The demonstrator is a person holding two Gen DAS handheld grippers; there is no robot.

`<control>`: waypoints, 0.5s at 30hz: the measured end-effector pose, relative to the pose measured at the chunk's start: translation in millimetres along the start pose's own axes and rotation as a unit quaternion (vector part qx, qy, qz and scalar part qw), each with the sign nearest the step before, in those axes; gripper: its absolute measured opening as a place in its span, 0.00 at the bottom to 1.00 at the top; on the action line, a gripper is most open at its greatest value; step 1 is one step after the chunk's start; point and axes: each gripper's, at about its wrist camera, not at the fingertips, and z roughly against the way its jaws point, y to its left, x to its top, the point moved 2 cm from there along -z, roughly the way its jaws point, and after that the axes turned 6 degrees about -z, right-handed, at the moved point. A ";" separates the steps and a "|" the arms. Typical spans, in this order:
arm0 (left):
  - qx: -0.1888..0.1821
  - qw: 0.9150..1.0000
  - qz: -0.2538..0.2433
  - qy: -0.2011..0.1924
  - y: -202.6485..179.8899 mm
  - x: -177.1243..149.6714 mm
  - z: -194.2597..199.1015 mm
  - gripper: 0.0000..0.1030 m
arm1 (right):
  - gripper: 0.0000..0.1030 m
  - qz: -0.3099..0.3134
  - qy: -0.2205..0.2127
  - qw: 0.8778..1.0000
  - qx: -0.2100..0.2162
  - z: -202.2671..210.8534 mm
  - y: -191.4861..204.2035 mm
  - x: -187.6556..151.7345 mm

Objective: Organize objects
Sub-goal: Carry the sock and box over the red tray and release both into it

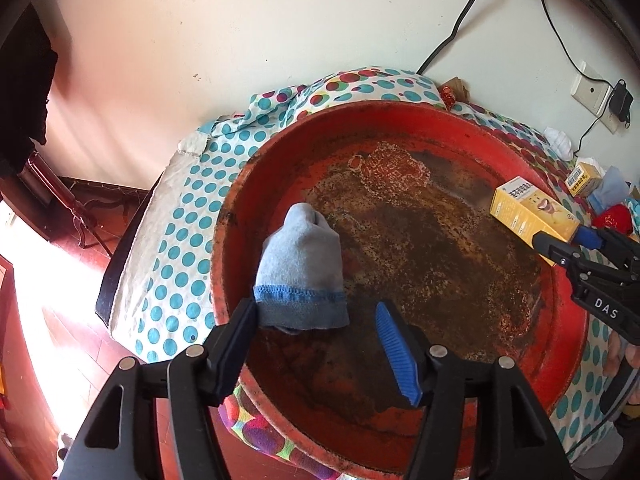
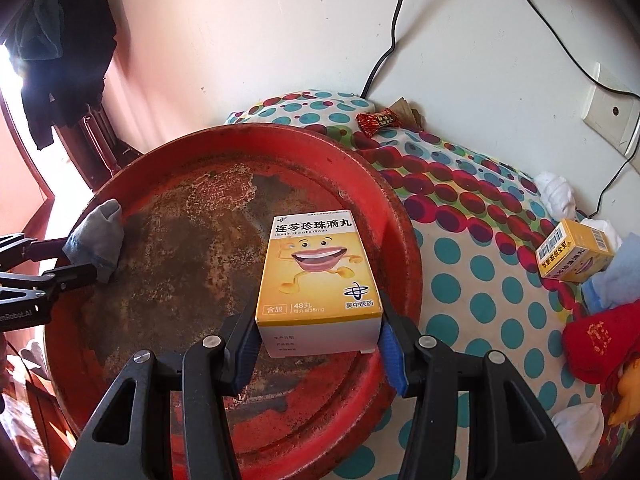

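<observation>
The yellow medicine box (image 2: pixel 318 276) is clamped at its near end by the right gripper (image 2: pixel 316 344), long axis pointing toward twelve o'clock, over the red tray (image 2: pixel 168 152). The left gripper (image 1: pixel 320 340) is spread wide; a grey sock (image 1: pixel 302 268) is touched by its left finger at the tray's nine o'clock rim.

Yellow medicine box (image 2: pixel 318 276) showing "连芩珍珠滴丸", pinyin "lianqin zhenzhu diwan", "含服", "48丸", small "35mg" line, brand "吴中医药" beside blue emblem. Right gripper (image 1: pixel 576 245) body carrying white "DAS". Left gripper (image 2: pixel 86 258) body bearing partial "mRobot.AI". Second yellow box (image 2: pixel 574 252) displaying barcodes and same product name, rotated. Red pouch (image 2: pixel 600 340) having gold print, illegible.
</observation>
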 end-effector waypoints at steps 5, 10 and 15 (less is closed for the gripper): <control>-0.007 1.000 0.006 -0.005 1.6 -2.0 14.4 0.62 | 0.48 0.013 0.001 1.000 -0.010 -1.6 3.4 -2.4; -0.015 1.000 0.019 -0.009 3.6 -2.1 23.6 0.63 | 0.48 0.011 0.002 1.000 -0.009 -1.9 4.7 -1.5; -0.012 1.000 0.018 -0.004 0.0 -5.3 26.8 0.63 | 0.50 0.015 -0.001 1.000 -0.003 0.8 4.4 -1.7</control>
